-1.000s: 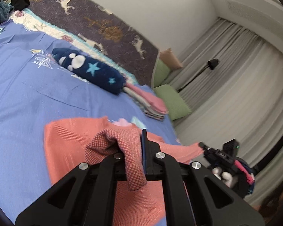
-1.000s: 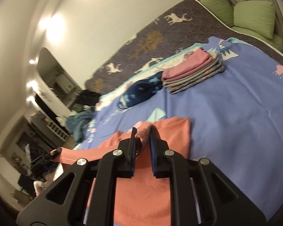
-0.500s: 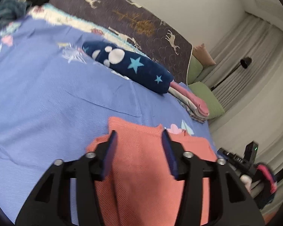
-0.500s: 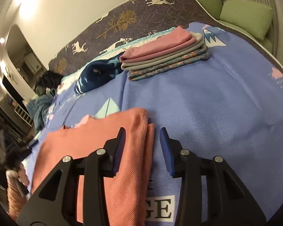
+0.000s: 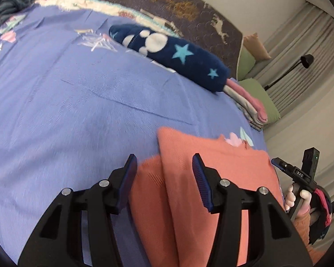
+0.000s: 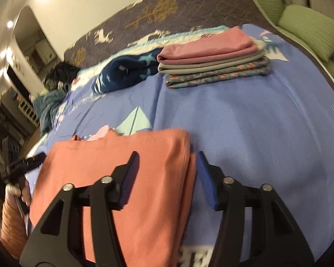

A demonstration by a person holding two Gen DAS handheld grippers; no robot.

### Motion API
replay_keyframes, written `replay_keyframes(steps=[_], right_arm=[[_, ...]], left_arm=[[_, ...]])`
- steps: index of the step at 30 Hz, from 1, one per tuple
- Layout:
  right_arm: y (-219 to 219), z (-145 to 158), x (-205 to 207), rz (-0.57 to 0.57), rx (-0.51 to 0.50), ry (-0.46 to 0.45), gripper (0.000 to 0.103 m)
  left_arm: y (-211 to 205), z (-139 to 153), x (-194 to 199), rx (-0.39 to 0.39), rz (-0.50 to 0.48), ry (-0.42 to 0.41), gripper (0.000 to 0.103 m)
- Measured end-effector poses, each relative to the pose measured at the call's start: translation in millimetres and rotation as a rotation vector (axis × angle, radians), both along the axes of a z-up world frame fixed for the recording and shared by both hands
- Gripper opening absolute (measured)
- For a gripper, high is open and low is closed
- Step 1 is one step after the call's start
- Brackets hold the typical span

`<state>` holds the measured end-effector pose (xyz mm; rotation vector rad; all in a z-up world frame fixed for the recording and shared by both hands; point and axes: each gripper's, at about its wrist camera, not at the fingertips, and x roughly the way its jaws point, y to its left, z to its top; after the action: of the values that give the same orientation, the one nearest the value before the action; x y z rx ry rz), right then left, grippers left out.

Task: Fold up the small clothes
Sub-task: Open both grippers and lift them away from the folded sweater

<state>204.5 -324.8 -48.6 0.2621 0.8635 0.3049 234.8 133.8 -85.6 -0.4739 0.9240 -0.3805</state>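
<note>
A salmon-orange knit garment lies folded flat on the blue bedspread. My left gripper hovers open over the garment's left folded edge, its pads apart from the cloth. In the right wrist view the same garment fills the lower left. My right gripper straddles its right folded edge; the jaws are opening and hold nothing. Each view shows the other gripper at its side edge, held in a hand.
A stack of folded clothes with a pink piece on top lies at the far right of the bed. A navy star-print fleece roll lies beside it. Green pillows and a dark patterned quilt lie beyond.
Both grippers were shut on the orange garment's raised cloth. They have let it go, opened and come down closer to the bed. The garment now lies flat with its sides folded in.
</note>
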Motion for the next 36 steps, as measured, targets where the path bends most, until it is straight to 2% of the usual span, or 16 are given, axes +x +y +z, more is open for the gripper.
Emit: replay_keyframes(steps=[2, 3, 4, 5, 6, 7, 10, 12, 14, 16, 18, 20, 24, 27, 29, 36], right_arm=[[-2, -4, 16, 0.003, 0.000, 0.031, 0.058], [-3, -8, 27, 0.005, 0.015, 0.052, 0.052], [-4, -10, 31, 0.013, 0.035, 0.064, 0.039], [-3, -10, 33, 0.028, 0.065, 0.078, 0.004], [-3, -7, 30, 0.041, 0.108, 0.070, 0.005], [-3, 2, 22, 0.055, 0.138, 0.019, 0.005], [-10, 39, -11, 0.115, 0.269, -0.179, 0.005], [-16, 56, -22, 0.104, 0.288, -0.257, 0.005], [-15, 63, -20, 0.085, 0.241, -0.304, 0.005], [-9, 47, -1, 0.055, 0.153, -0.244, 0.009], [-4, 14, 20, -0.024, 0.051, -0.101, 0.018], [-2, -6, 18, -0.067, -0.012, -0.028, 0.018], [-12, -6, -27, -0.051, 0.010, -0.048, 0.019], [-19, -2, -67, -0.036, 0.046, -0.063, 0.029], [-26, -4, -103, -0.033, 0.064, -0.065, 0.031], [-36, -14, -179, -0.048, 0.147, -0.040, 0.042]], left_arm=[[-1, -2, 10, -0.016, -0.005, -0.014, 0.043], [-2, -2, 14, -0.045, -0.021, -0.016, 0.012], [-2, -2, 15, -0.087, -0.035, -0.019, 0.002], [-2, 2, 12, -0.121, -0.036, -0.042, 0.002], [-3, 8, 6, -0.139, -0.043, -0.078, 0.002], [-3, 15, 0, -0.157, -0.055, -0.114, 0.002], [-3, 41, -22, -0.185, -0.073, -0.206, 0.002], [-3, 56, -31, -0.140, -0.057, -0.267, 0.002], [-3, 60, -26, -0.079, -0.023, -0.297, 0.002], [-1, 47, -11, -0.030, 0.001, -0.262, 0.007], [1, 20, 4, -0.009, 0.029, -0.137, 0.013], [4, 4, 1, -0.028, 0.042, -0.062, 0.018], [12, 19, -36, -0.023, 0.053, -0.118, 0.041], [20, 35, -76, -0.031, 0.047, -0.167, 0.044], [19, 39, -103, -0.016, 0.038, -0.175, 0.046], [5, 21, -175, -0.032, -0.013, -0.100, 0.047]])
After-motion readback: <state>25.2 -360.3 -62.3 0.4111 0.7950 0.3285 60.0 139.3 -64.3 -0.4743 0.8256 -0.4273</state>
